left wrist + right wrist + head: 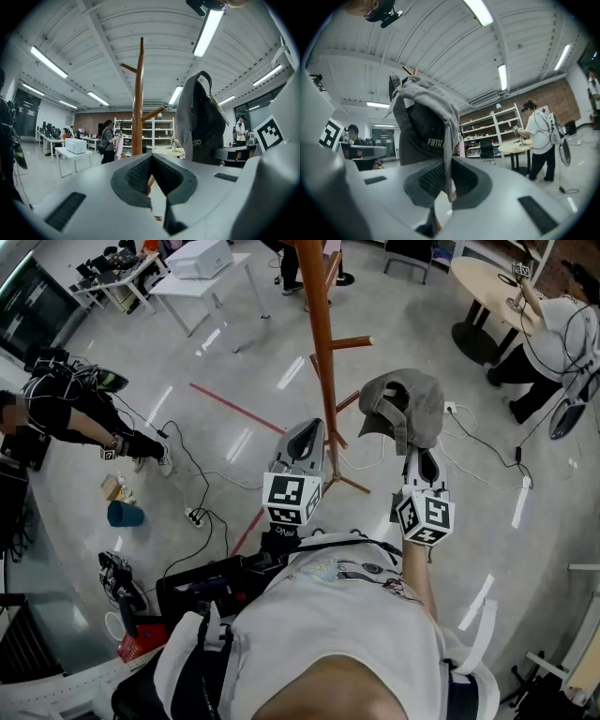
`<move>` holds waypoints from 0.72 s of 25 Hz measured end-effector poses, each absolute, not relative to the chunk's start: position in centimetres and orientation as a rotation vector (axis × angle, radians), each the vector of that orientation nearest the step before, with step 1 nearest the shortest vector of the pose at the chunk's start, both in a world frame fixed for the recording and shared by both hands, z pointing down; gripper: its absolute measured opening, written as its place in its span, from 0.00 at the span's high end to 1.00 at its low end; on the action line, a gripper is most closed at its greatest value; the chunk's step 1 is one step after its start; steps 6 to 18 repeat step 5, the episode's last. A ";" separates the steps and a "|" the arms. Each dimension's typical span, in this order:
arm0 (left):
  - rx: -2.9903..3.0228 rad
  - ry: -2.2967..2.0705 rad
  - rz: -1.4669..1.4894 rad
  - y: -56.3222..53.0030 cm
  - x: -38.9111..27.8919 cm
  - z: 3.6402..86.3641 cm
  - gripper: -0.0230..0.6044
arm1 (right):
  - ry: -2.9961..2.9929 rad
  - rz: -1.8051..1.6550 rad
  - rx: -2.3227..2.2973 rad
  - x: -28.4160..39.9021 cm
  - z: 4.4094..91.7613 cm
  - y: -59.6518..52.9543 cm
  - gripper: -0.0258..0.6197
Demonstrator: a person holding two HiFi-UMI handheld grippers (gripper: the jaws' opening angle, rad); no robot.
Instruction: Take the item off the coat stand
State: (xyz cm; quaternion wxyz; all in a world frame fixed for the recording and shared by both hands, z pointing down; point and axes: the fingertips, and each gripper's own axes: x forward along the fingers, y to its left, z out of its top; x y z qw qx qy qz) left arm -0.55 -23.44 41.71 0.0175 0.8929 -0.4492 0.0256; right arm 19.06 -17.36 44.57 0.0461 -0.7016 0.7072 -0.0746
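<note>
A grey cap [410,405] hangs upside down from my right gripper [416,454], whose jaws are shut on a strip of its fabric. In the right gripper view the cap [423,123] fills the middle and the grey strip runs down between the pads [448,172]. The cap is off the brown wooden coat stand [319,326], just right of its lower pegs. My left gripper [307,435] is shut and empty, held next to the stand's pole. The left gripper view shows its jaws [150,159] meeting, with the stand [138,103] ahead and the cap [202,123] to the right.
The stand's feet [349,482] spread on the grey floor by a red tape line [236,409]. Cables and a power strip [195,517] lie to the left, near a crouching person [70,411]. A white table [200,276], a round table [487,282] and another person [561,332] stand further off.
</note>
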 end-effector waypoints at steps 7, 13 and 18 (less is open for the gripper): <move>2.774 -1.394 0.083 -23.6 -0.4 41.7 0.96 | 2.160 -0.227 -2.145 19.3 44.5 -17.5 0.92; 2.774 -1.394 0.083 -23.6 -0.4 41.7 0.96 | 2.160 -0.227 -2.145 19.3 44.5 -17.5 0.92; 2.774 -1.394 0.083 -23.6 -0.4 41.7 0.96 | 2.160 -0.227 -2.145 19.3 44.5 -17.5 0.92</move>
